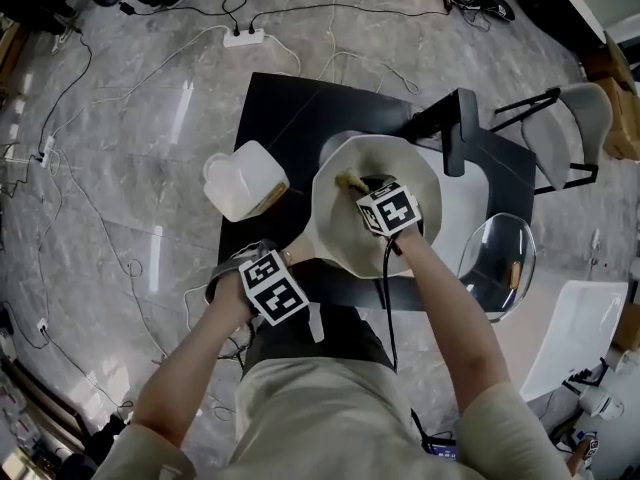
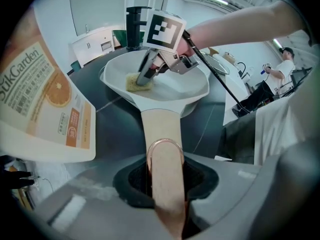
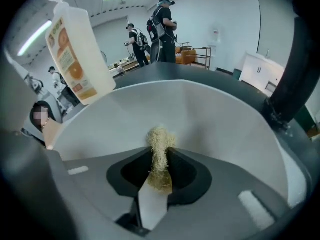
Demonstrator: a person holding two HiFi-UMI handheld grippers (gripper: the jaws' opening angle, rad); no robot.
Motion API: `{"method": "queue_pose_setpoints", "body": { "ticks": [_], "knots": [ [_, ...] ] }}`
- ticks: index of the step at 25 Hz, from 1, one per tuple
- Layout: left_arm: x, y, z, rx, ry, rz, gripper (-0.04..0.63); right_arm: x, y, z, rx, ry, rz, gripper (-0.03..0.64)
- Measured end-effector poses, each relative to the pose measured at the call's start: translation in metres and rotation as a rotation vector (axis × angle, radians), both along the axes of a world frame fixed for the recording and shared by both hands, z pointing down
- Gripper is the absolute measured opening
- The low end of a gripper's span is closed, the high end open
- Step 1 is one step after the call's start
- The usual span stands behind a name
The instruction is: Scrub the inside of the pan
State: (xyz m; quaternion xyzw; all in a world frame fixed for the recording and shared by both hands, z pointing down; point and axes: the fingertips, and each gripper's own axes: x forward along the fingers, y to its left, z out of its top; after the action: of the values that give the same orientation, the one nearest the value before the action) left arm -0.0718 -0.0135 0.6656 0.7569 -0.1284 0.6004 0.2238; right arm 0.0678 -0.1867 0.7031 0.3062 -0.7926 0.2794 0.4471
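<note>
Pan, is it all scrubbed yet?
Probably not. Done: the left gripper clamps the pan handle, steadying it. Happening: the right gripper holds a fibre scrubber against the white pan inside. Left: likely more scrubbing; no dirt shows.

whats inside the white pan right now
A yellowish fibrous scrub pad lies on the floor of the white pan, clamped in the jaws of the right gripper. Nothing else shows; the patch beneath pad and gripper is covered.
</note>
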Motion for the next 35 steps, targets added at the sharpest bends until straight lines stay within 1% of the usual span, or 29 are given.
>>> {"method": "queue_pose_setpoints", "body": {
  "ticks": [2, 5, 9, 11, 13, 16, 18, 20, 22, 24, 26, 29, 32, 33, 35],
  "knots": [
    [-0.001, 0.000, 0.000, 0.002, 0.000, -0.002, 0.110, 0.018, -0.016, 0.003, 0.039, 0.061, 0.010, 0.095],
    [-0.002, 0.000, 0.001, 0.002, -0.009, 0.004, 0.110, 0.052, -0.025, 0.006, 0.077, 0.172, 0.005, 0.095],
    [-0.002, 0.000, 0.001, 0.002, -0.011, 0.005, 0.110, 0.089, -0.016, 0.008, 0.095, 0.331, -0.083, 0.097],
    [-0.003, 0.000, 0.001, 0.000, -0.014, 0.003, 0.110, 0.097, -0.006, 0.009, 0.073, 0.396, -0.130, 0.095],
    [-0.003, -0.001, 0.001, -0.003, -0.015, 0.005, 0.110, 0.106, 0.005, 0.008, 0.025, 0.460, -0.174, 0.095],
    [-0.002, -0.002, 0.002, -0.008, -0.016, 0.005, 0.110, 0.117, 0.028, 0.006, -0.113, 0.495, -0.189, 0.095],
    [-0.003, 0.000, 0.002, -0.009, -0.018, 0.002, 0.110, 0.120, 0.053, 0.003, -0.235, 0.488, -0.204, 0.095],
    [-0.003, 0.000, 0.001, -0.009, -0.019, 0.000, 0.110, 0.119, 0.081, -0.001, -0.338, 0.476, -0.243, 0.095],
    [-0.002, 0.000, 0.000, -0.009, -0.018, 0.000, 0.110, 0.115, 0.103, -0.007, -0.394, 0.467, -0.284, 0.095],
    [-0.001, -0.001, 0.000, -0.008, -0.017, 0.002, 0.110, 0.103, 0.124, -0.015, -0.442, 0.430, -0.304, 0.095],
    [-0.001, -0.001, 0.001, -0.010, -0.020, 0.004, 0.110, 0.081, 0.143, -0.019, -0.497, 0.360, -0.305, 0.095],
    [0.001, 0.000, 0.001, -0.015, -0.023, 0.008, 0.110, 0.053, 0.155, -0.026, -0.533, 0.267, -0.292, 0.094],
    [0.000, -0.001, 0.001, -0.014, -0.024, 0.005, 0.110, 0.021, 0.155, -0.035, -0.584, 0.098, -0.226, 0.095],
    [0.000, -0.001, 0.001, -0.013, -0.025, 0.005, 0.110, 0.010, 0.153, -0.039, -0.592, 0.041, -0.204, 0.095],
    [0.001, -0.001, 0.000, -0.010, -0.027, 0.004, 0.110, -0.010, 0.146, -0.046, -0.564, -0.041, -0.177, 0.095]
  ]
}}
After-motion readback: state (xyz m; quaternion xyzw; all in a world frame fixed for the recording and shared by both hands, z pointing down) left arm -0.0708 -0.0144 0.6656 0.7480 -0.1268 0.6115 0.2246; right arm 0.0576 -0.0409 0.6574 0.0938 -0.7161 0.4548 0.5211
